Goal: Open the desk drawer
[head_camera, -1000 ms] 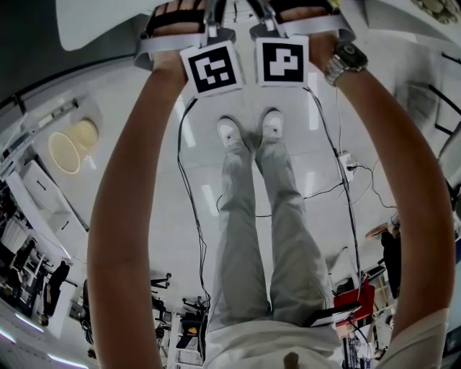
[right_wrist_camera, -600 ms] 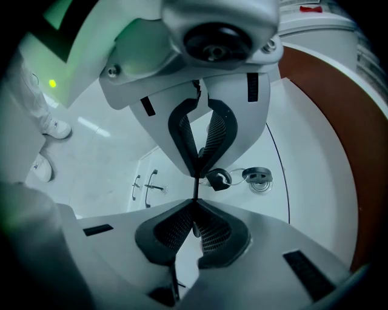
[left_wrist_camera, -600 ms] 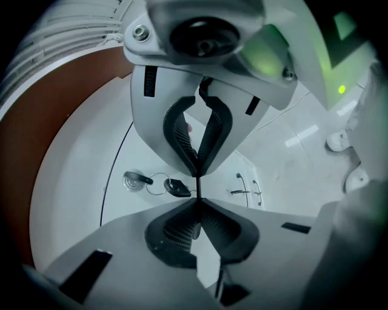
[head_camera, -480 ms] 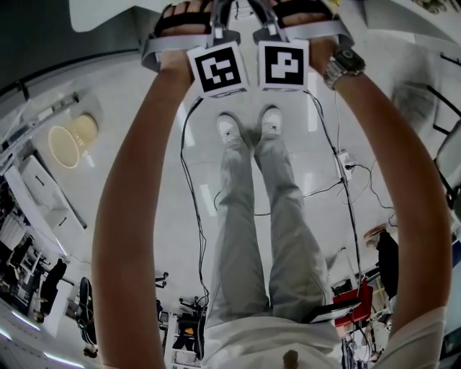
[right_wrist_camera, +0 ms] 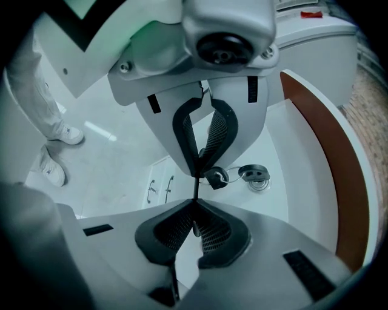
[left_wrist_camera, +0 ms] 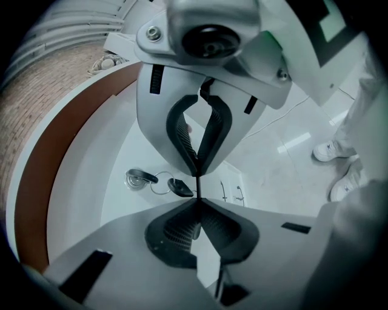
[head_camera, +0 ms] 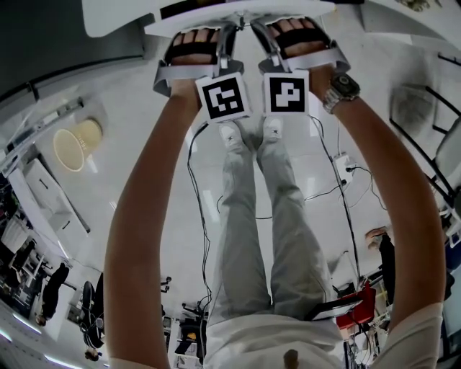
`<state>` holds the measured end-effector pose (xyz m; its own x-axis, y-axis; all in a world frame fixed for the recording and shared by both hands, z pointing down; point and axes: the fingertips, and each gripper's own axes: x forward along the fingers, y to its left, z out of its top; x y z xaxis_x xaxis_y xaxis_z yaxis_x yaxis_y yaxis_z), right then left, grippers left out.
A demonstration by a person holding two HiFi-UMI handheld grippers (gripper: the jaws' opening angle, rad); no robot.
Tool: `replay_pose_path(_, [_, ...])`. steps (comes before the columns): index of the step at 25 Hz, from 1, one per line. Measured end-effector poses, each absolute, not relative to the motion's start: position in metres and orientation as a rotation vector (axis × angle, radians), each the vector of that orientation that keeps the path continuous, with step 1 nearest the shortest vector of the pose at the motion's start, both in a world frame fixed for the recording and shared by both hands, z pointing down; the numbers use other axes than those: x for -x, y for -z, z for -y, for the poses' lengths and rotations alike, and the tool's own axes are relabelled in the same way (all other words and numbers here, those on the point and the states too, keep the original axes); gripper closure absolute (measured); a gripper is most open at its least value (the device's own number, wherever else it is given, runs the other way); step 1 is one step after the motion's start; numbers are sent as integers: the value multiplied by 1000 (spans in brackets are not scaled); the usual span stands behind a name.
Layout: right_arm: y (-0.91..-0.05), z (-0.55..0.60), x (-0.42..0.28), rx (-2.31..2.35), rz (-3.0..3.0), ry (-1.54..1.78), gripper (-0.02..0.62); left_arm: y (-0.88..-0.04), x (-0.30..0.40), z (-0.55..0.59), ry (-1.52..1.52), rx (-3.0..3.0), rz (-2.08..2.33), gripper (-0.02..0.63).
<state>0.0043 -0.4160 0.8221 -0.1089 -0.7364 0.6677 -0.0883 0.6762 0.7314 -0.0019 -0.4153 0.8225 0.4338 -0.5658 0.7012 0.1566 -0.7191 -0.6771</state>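
The white desk drawer juts out at the top of the head view, above both hands. In the left gripper view, the left gripper is shut on a thin dark lip that sticks out of the glossy white drawer front. That surface mirrors the gripper. The right gripper is shut on the same kind of lip on the drawer front. A lock with a key and ring sits in the front between the two grippers. In the head view the gripper tips are hidden under the drawer.
A brown wooden band runs along the desk beside the drawer front. The person's legs and white shoes stand right below the hands. Cables trail over the floor, with a pale bucket at the left.
Both hands have drawn back toward the person, side by side. The white drawer panel has come with them and now shows further out at the top of the head view.
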Motion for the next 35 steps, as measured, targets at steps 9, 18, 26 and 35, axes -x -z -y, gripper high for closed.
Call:
replay_pose_path(9, [-822,391,-2,-662,1626,600,560,-823,8,391,1356,2013,-323,584])
replay_pose_path(18, [-824,375,-4,-636,1647,565,560,-825,7,376,1379,2041,-294,584])
replay_pose_path(26, [-820,377,0,-710,1699,462,556,-823,17,383,1302,2067,-425,563])
replay_pose_path(35, [-815,356,-7,-803,1738,313,420,-798,39,380,1217,2242,-642,477])
